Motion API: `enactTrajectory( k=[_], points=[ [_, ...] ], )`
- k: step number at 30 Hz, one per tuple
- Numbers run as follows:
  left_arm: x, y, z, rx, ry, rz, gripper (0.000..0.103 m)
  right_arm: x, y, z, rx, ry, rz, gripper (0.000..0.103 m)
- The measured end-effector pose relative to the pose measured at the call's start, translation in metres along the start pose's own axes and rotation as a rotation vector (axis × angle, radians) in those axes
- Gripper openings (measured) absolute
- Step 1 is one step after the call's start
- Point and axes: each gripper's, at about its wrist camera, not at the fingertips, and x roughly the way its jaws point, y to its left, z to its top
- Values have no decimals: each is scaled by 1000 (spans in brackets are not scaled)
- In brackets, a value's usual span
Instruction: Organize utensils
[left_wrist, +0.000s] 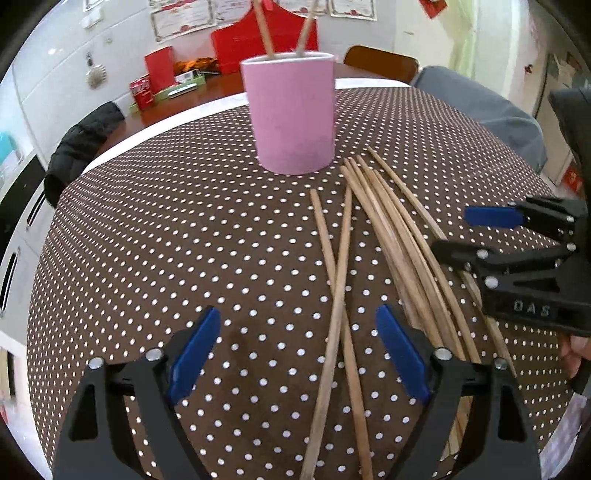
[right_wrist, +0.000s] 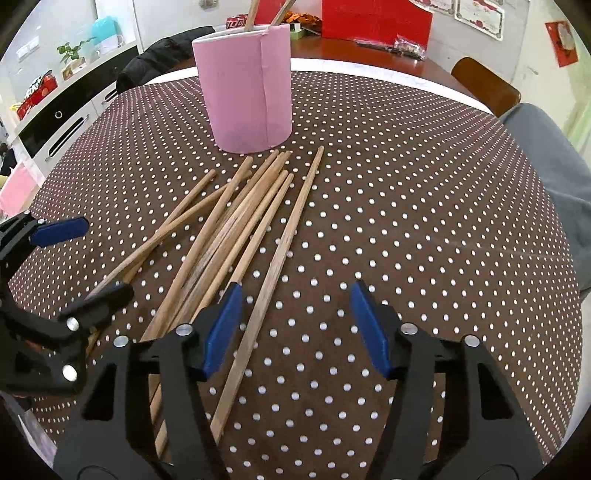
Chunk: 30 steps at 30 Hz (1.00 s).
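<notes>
Both my views are bright and evenly lit, with soft daylight-like light and only faint shadows under the chopsticks (right_wrist: 236, 236) on the surface (left_wrist: 184, 240). The fisheye bends that surface into a dome and blackens the corners. The centre is sharp; the walls at the edges smear and wash out pale, and my gripper (left_wrist: 295, 354) looks slightly soft up close.

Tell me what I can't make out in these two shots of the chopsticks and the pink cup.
- Inside of the pink cup: its wall hides it in both views; only two chopsticks stick out, tops cut off by the frame.
- Near ends of the loose chopsticks: the right tool covers them in the right wrist view.
- Pile's right side: in the left wrist view, the right tool crosses over it.
- Exact loose count: overlapping sticks prevent it.
</notes>
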Motion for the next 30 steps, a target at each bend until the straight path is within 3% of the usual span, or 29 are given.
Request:
enactTrajectory(
  k=[2,6,8,10,11,24,25,27,30],
  points=[
    [3,1,4,-8,13,-35,55,0,-4,2,9,1,4,38],
    [6,1,13,-3,10,-52,50,5,-9,10,18,-1,5,38],
    [8,-4,19,6,13,-63,27,8,-6,14,-10,-6,-17,37],
    [11,-8,22,17,17,-63,8,6,-4,14,-19,-1,-2,25],
    [10,-9,22,22,13,-68,6,5,-4,12,-22,-1,0,18],
    [-5,10,-5,-52,-11,-37,6,-18,-7,-21,-84,22,42,15],
    [-3,11,-4,-54,-6,-27,8,-18,-7,-20,-85,23,39,15],
    [2,15,1,-65,2,-14,22,-16,-6,-16,-77,24,36,15],
    [9,19,6,-58,7,-9,24,-10,-5,-6,-61,24,27,15]
  ],
)
